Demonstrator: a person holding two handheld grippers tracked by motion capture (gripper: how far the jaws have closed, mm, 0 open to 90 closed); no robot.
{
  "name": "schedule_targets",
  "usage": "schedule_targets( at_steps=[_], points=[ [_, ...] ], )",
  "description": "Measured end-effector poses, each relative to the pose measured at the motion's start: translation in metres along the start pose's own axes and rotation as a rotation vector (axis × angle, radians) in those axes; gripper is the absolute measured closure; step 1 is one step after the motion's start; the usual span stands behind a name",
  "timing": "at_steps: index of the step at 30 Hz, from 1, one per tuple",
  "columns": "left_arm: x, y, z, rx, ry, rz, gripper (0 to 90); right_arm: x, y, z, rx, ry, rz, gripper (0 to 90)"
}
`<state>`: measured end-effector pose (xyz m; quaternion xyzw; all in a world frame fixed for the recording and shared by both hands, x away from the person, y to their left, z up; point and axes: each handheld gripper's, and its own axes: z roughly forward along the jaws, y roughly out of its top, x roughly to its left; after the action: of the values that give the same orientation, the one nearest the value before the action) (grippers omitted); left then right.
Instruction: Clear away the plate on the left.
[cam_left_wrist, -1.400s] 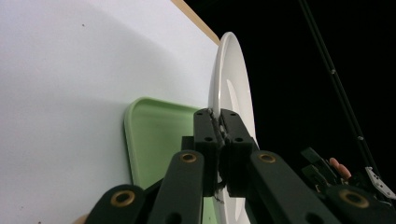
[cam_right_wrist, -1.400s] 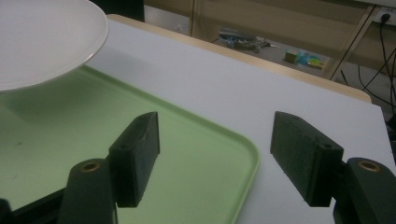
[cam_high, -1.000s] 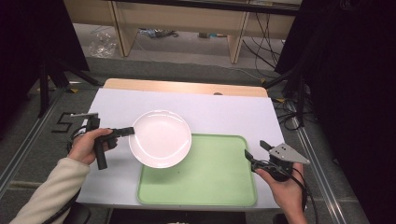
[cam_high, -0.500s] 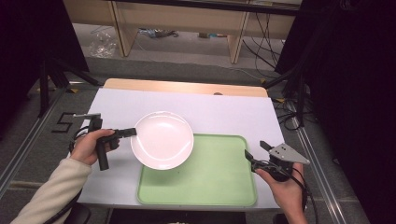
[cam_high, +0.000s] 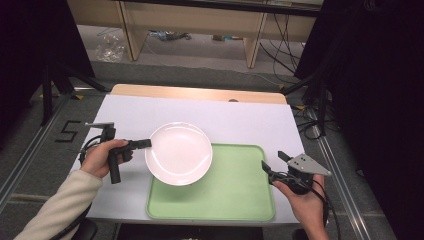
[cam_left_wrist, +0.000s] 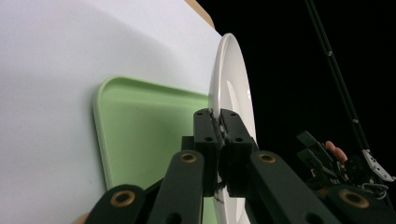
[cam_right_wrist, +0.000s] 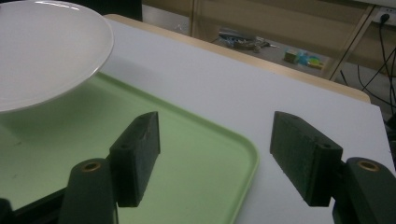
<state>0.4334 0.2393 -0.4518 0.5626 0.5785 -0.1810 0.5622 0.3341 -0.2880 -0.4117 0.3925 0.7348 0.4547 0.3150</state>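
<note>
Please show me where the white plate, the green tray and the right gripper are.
white plate (cam_high: 178, 153), high view, its centre.
green tray (cam_high: 235, 190), high view, bare floor.
right gripper (cam_high: 273, 164), high view, between its open fingertips.

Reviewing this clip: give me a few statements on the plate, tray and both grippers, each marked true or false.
1. The left gripper is shut on the rim of the white plate. True.
2. The right gripper holds the tray. False: its jaws stand open with nothing between them, beside the green tray.
3. The plate overlaps the tray's near-left corner in the high view. False: it overlaps the far-left corner.
4. The tray carries a cup. False: nothing stands on it.
5. The table has a white covering. True.
</note>
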Motion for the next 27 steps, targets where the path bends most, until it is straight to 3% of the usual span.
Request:
schedule_targets(
  at_steps=[4,5,27],
  points=[
    [0.000,-0.002,0.002,0.005,-0.001,0.004,86.1,0.000,0.000,0.000,0.000,-0.002,-0.001,34.0],
    [-0.005,-0.002,0.003,0.010,0.011,-0.038,86.0,0.000,0.000,0.000,0.000,-0.002,-0.001,34.0],
    [-0.008,-0.007,0.014,0.036,0.003,-0.048,86.2,0.001,0.001,-0.001,0.007,0.009,0.014,34.1]
  ],
)
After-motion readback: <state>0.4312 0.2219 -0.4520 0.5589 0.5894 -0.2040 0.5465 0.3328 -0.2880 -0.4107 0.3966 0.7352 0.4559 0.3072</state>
